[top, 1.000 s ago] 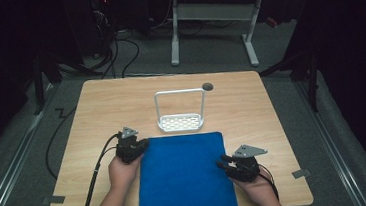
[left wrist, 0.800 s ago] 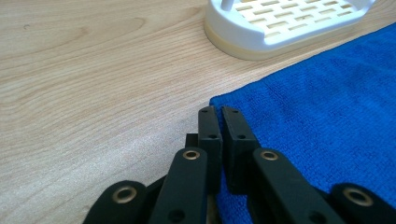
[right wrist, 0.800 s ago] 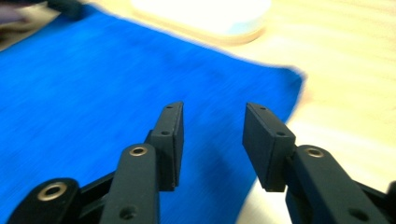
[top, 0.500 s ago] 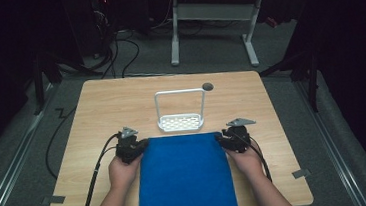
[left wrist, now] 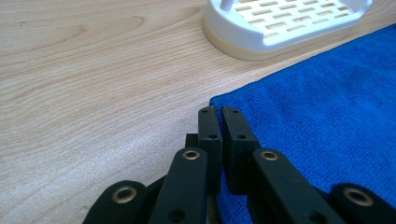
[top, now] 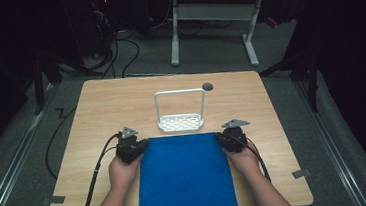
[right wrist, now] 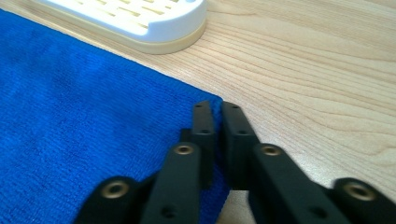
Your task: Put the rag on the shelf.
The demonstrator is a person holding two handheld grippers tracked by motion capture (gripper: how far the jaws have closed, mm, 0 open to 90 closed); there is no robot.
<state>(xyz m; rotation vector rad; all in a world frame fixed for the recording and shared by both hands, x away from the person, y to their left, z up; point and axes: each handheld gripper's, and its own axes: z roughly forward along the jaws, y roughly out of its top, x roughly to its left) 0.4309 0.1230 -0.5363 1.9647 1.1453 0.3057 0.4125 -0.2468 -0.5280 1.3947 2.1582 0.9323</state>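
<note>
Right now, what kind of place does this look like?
Probably a lab or workshop set up for recording: a lone wooden table on grey carpet, loose cables on the floor, and a white desk frame behind, all in a dim room.

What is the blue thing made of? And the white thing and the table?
The blue cloth looks like soft, fuzzy towel fabric, maybe microfibre: you can see tiny loops and no shine. The white rack looks like smooth moulded plastic with slots, on a cream-coloured base. The table looks like pale wood with grain lines, though it could be a printed wood-look top.
</note>
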